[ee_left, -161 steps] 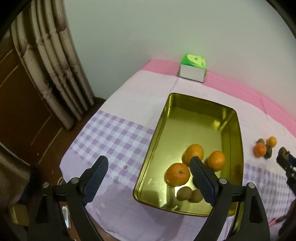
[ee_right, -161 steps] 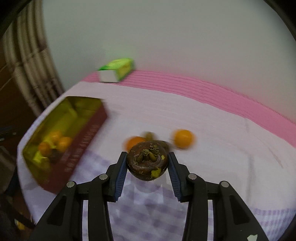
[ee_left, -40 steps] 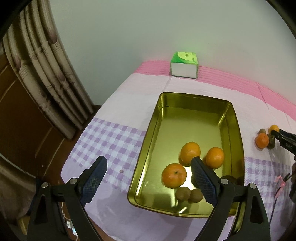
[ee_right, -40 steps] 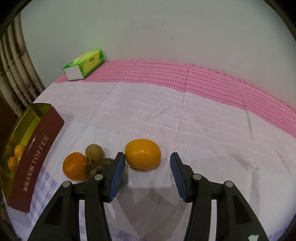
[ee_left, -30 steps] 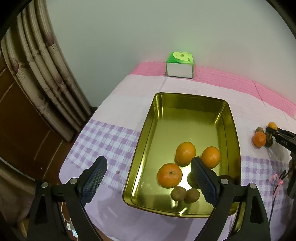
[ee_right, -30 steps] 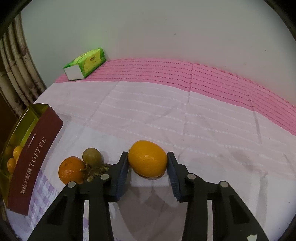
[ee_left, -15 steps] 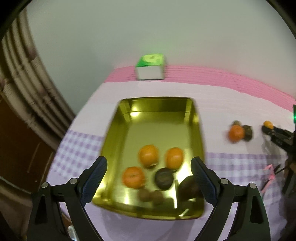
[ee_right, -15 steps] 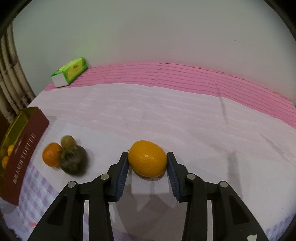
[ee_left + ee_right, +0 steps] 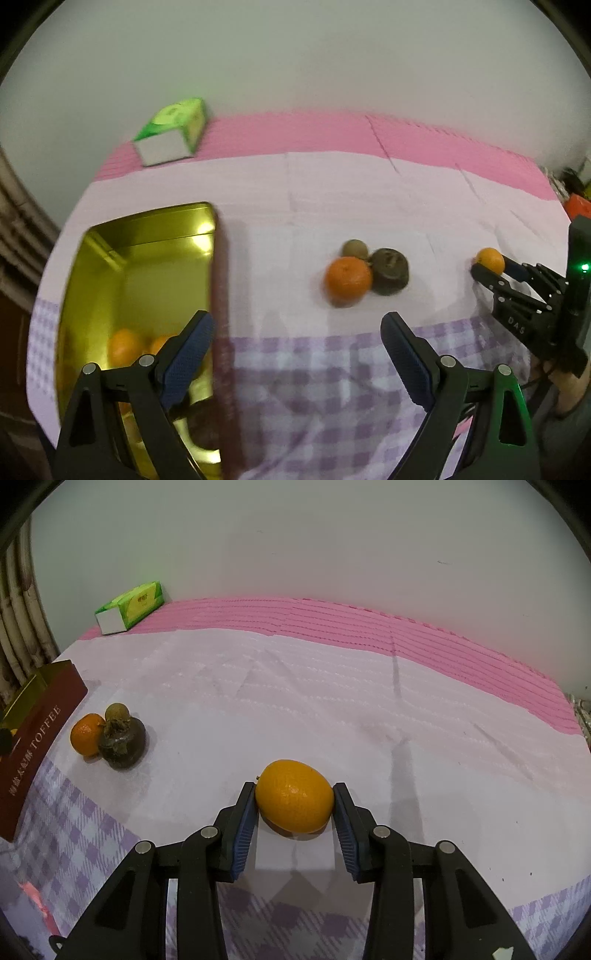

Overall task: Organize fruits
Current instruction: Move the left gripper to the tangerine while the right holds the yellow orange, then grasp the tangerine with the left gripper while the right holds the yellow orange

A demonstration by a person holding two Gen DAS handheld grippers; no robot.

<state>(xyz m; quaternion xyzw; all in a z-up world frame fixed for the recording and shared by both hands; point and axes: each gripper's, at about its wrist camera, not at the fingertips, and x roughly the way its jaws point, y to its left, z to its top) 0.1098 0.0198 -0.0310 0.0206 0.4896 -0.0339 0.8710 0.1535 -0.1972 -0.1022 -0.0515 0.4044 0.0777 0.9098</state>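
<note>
Right gripper [image 9: 295, 805]: jaws closed down on the yellow-orange citrus [image 9: 294, 800], one pad touching each side. The fruit's long axis runs pad to pad. It looks to be resting on the tablecloth [image 9: 332, 709] or just off it; I can't tell which.

Landmark is the gold tin [image 9: 147, 236]. From the held citrus, the tin lies well off to the left, with a cluster between them: a tangerine [image 9: 85, 734], a small green-brown fruit [image 9: 116, 712] and a dark mangosteen [image 9: 123, 744], all touching. My carry has to go leftward, over or behind that cluster.

Left gripper [image 9: 293, 354]: wide open, holding nothing, hovering just right of the tin's near end. It is the nearer one to the cluster and the tin. Oranges [image 9: 123, 347] sit at the tin's near end. A green tissue box [image 9: 171, 131] stands beyond the tin by the wall.

Versus 1.3 s ago: the right jaws then stood open around the citrus and now grip it. The left camera has swung from over the tin toward the cluster.
</note>
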